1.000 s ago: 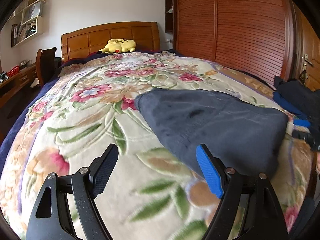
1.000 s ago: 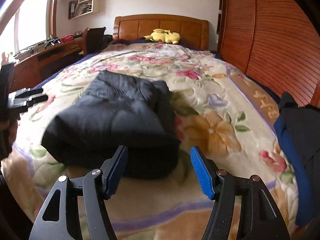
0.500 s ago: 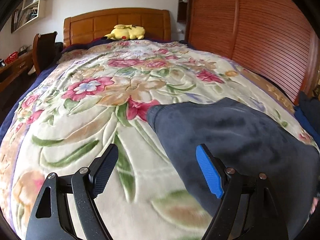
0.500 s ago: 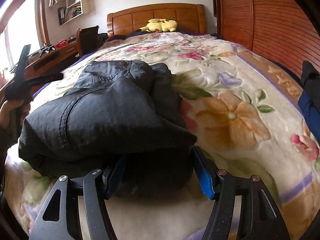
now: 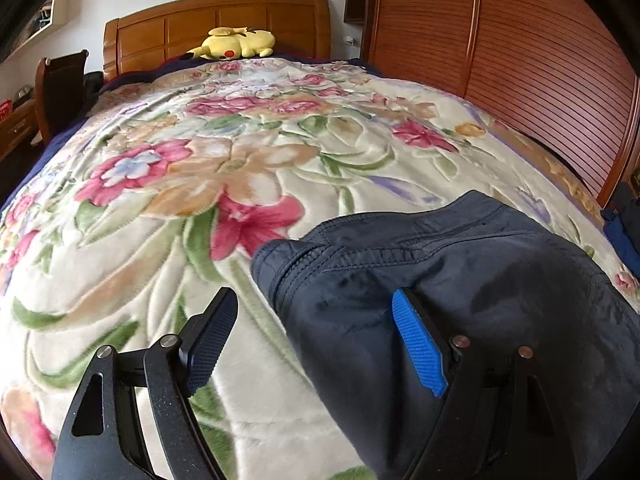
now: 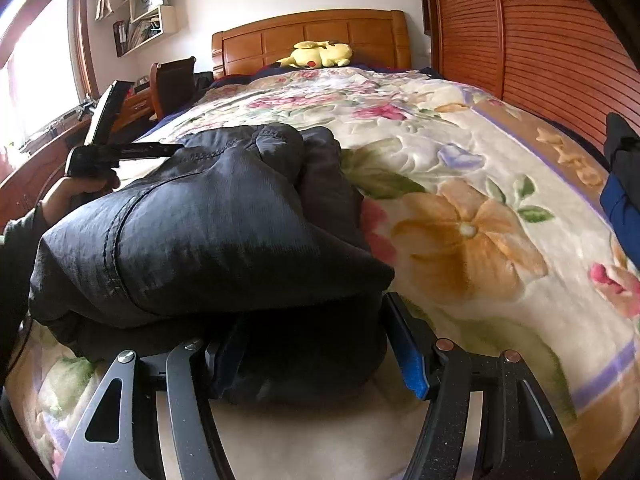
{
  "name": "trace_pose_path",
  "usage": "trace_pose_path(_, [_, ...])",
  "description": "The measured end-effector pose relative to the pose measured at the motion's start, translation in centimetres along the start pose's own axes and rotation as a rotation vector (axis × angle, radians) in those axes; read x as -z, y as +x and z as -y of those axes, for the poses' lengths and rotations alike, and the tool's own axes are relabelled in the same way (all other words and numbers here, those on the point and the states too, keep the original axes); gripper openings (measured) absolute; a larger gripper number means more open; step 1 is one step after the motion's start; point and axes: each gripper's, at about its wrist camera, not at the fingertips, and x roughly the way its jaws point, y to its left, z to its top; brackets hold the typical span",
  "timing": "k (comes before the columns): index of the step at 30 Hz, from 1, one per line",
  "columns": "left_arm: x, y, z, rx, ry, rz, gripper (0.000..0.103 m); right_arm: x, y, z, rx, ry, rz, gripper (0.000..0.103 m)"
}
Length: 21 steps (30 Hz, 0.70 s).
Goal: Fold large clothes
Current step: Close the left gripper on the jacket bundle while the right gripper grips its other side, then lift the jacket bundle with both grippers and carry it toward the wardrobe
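A dark navy folded garment (image 5: 460, 280) lies on the floral bedspread (image 5: 200, 200). My left gripper (image 5: 316, 340) is open at the garment's left edge, with its blue right finger over the cloth and its black left finger over the bedspread. In the right wrist view the garment (image 6: 208, 232) is a thick bundle. My right gripper (image 6: 320, 348) is open with the bundle's near end between its jaws. The left gripper (image 6: 108, 148) shows there, held in a hand at the bundle's far left.
A yellow plush toy (image 5: 236, 42) lies by the wooden headboard (image 5: 216, 24). A slatted wooden wardrobe (image 5: 520, 48) runs along the right. Dark and blue clothes (image 6: 624, 184) lie at the bed's right edge. A chair (image 6: 172, 84) and desk stand left.
Both grippers have moved forward to the garment. The right gripper's jaws now straddle the bundle's near end; the left gripper has come over its left edge.
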Motion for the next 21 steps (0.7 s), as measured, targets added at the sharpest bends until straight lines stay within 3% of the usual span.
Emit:
trace_pose_path(6, [0.4, 1.5, 0.0, 0.037, -0.025, -0.049, 0.076, -0.1, 0.4, -0.3, 0.016, 0.000, -0.017, 0.067])
trace_pose_path(9, [0.3, 1.6, 0.6, 0.065, -0.018, -0.067, 0.061, -0.2, 0.7, -0.3, 0.014, 0.007, -0.024, 0.066])
trace_pose_path(11, [0.3, 1.5, 1.0, 0.087, -0.021, -0.075, 0.044, -0.3, 0.7, -0.4, -0.014, 0.007, -0.024, 0.053])
trace_pose_path(13, [0.2, 0.9, 0.8, 0.106, -0.086, -0.078, 0.031, -0.4, 0.6, -0.6, -0.038, -0.007, -0.017, 0.024])
trace_pose_path(15, [0.0, -0.3, 1.4, 0.095, -0.075, -0.055, 0.022, -0.4, -0.1, -0.2, -0.074, -0.001, 0.010, 0.011])
trace_pose_path(18, [-0.7, -2.9, 2.5, 0.061, -0.052, 0.004, 0.018, -0.5, -1.2, 0.7, -0.124, 0.012, 0.046, 0.007])
trace_pose_path(21, [-1.6, -5.5, 3.8, 0.036, -0.039, 0.055, 0.017, -0.9, -2.4, 0.1, -0.098, -0.054, 0.083, 0.006])
